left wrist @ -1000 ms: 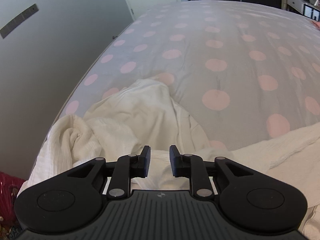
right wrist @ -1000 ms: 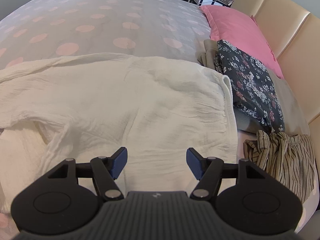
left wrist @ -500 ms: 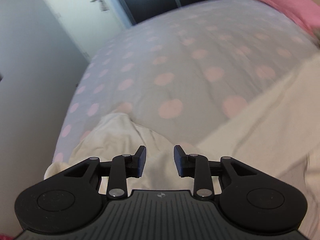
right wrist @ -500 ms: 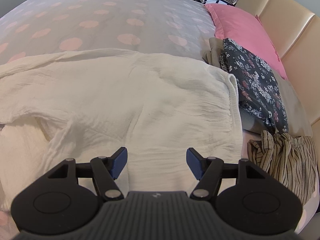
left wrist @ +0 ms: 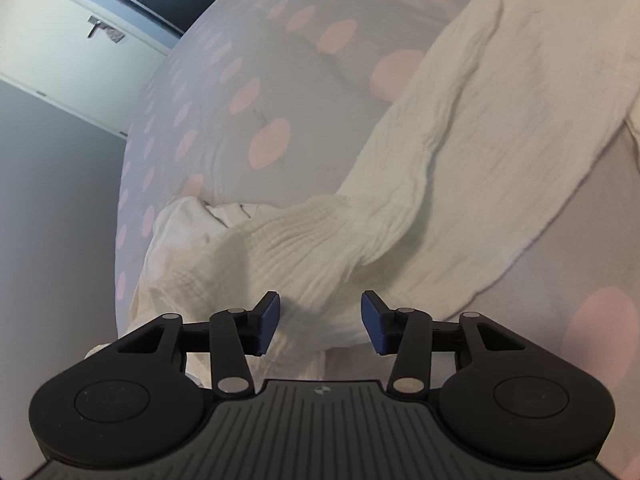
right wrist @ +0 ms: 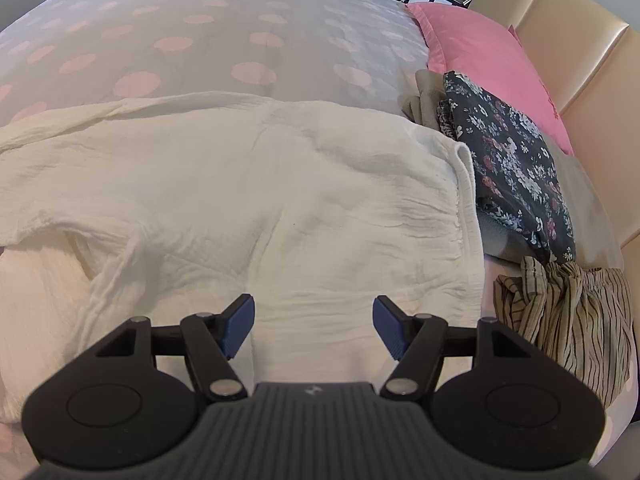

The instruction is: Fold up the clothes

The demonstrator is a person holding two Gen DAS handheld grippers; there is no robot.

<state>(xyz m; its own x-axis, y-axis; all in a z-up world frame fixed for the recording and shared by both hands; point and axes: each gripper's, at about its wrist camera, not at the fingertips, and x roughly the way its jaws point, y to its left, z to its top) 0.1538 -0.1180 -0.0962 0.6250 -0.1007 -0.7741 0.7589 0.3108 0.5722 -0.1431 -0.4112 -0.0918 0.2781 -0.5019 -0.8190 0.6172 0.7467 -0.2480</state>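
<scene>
A cream crinkled garment (right wrist: 280, 184) lies spread across the polka-dot bed (right wrist: 192, 40). In the left wrist view its bunched sleeve end (left wrist: 304, 248) lies near the bed's left edge. My left gripper (left wrist: 320, 322) is open and empty, just above that bunched cloth. My right gripper (right wrist: 314, 328) is open and empty, hovering over the garment's body near its right hem.
A folded dark floral garment (right wrist: 508, 160), a beige one (right wrist: 420, 100) and a crumpled striped one (right wrist: 568, 312) lie at the right by the pink pillow (right wrist: 488, 56) and padded headboard (right wrist: 592, 92). The bed's left edge drops to a grey wall (left wrist: 48, 200).
My left gripper has opened wider, tilted and swung right and down toward the bunched sleeve. My right gripper stays open and has edged slightly forward over the garment.
</scene>
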